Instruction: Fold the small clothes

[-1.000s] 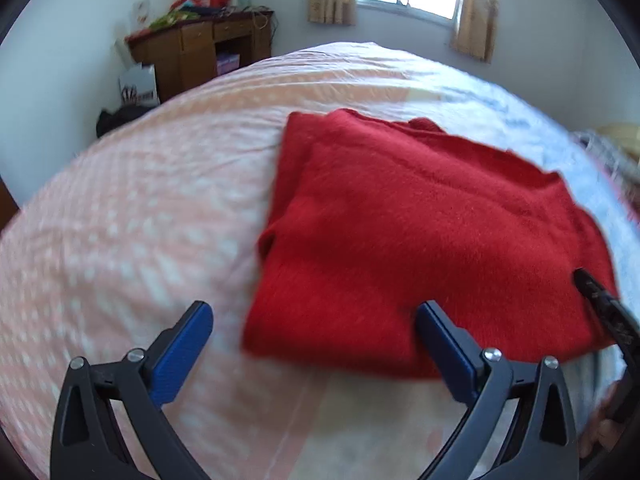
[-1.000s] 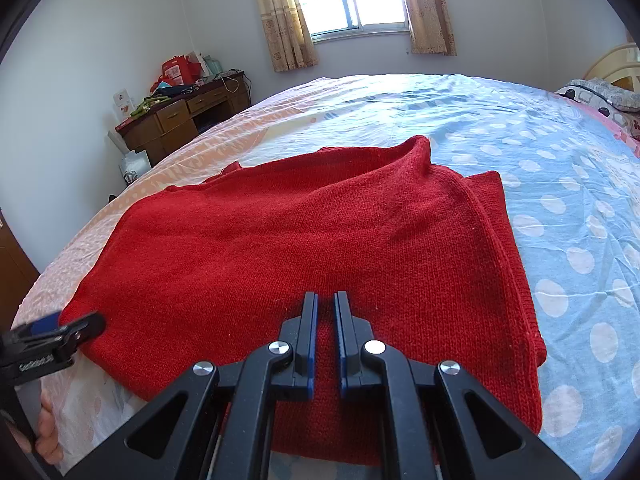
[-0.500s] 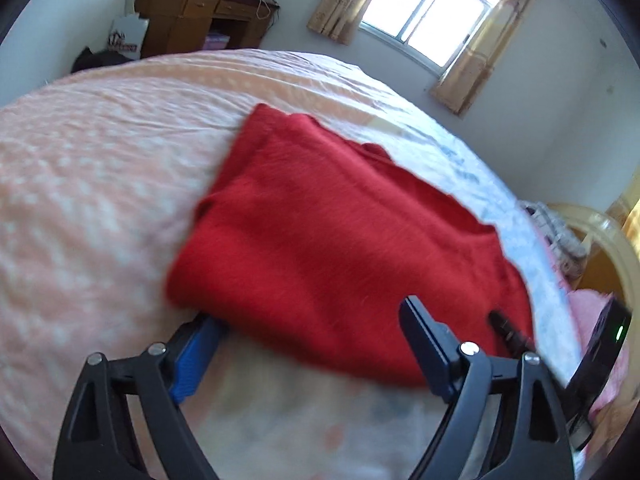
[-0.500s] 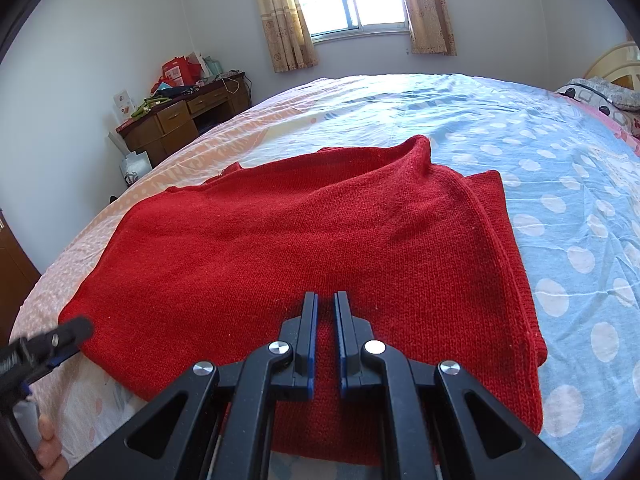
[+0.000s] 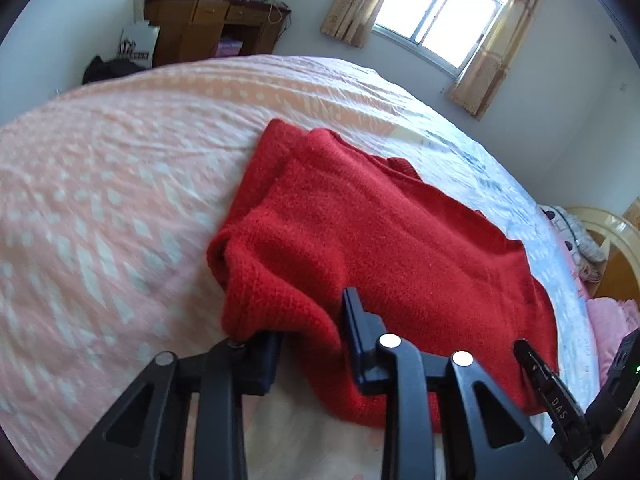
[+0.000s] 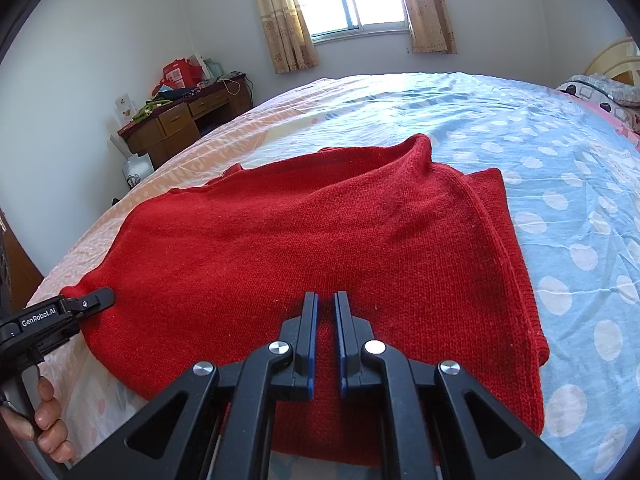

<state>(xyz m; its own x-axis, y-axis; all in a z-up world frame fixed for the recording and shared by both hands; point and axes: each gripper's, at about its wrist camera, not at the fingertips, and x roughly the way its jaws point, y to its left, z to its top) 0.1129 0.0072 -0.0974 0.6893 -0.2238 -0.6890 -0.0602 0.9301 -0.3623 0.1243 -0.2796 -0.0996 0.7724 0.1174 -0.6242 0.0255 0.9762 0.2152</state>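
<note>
Brown desk (image 5: pixel 208 24) w/ stuff on top sits upper left, window (image 5: pixel 436 12) top right. Nothing blocks the red sweater (image 5: pixel 380 240), mid-frame on the bed (image 5: pixel 100 200). Left gripper (image 5: pixel 308 344) was wide open a sec ago; jaws just closed and now pinch the sweater's near corner. Right gripper (image 6: pixel 324 344) hasn't moved, nearly shut on the sweater's near edge.

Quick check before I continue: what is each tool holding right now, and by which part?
Left tool has just closed on the red sweater at its near-left corner. Right tool is shut on the sweater's near edge.
</note>
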